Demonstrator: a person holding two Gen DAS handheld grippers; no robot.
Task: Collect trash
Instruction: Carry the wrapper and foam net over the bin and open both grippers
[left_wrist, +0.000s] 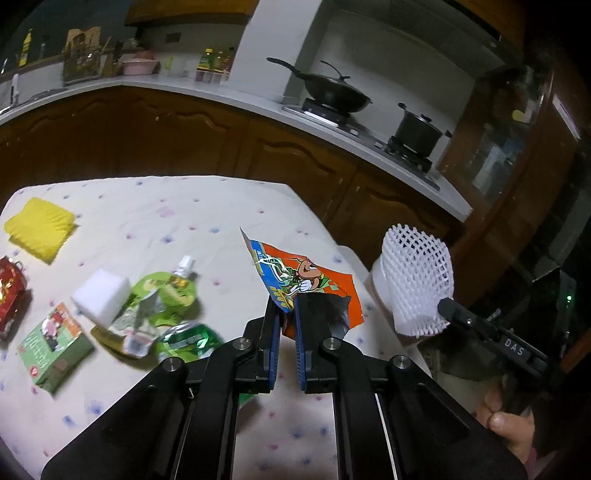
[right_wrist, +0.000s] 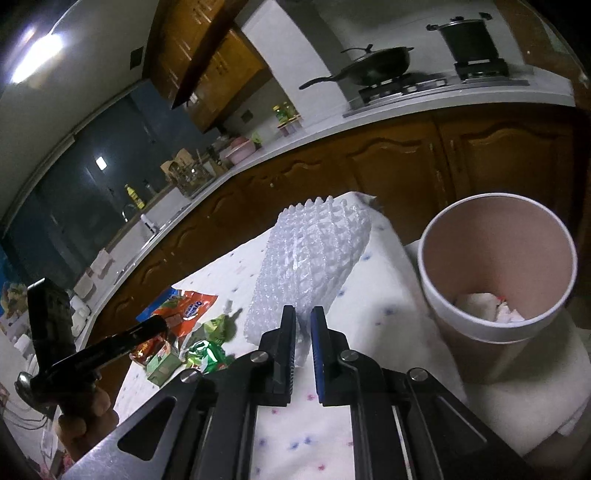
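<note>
My left gripper (left_wrist: 286, 301) is shut on an orange snack wrapper (left_wrist: 295, 275) and holds it above the table. My right gripper (right_wrist: 303, 314) is shut on a white foam fruit net (right_wrist: 310, 258), also seen in the left wrist view (left_wrist: 417, 277), held just left of a paper bucket (right_wrist: 495, 328) with crumpled white trash at its bottom. More trash lies on the table: a green drink pouch (left_wrist: 166, 291), a crushed green wrapper (left_wrist: 188, 338), a green carton (left_wrist: 53, 345) and a red packet (left_wrist: 9, 295).
The table has a white dotted cloth (left_wrist: 147, 214). A yellow cloth (left_wrist: 38, 229) and a white sponge block (left_wrist: 101, 295) lie on it. Behind are a wooden-fronted kitchen counter (left_wrist: 221, 96), a wok (left_wrist: 332, 92) and a pot (left_wrist: 417, 133) on the stove.
</note>
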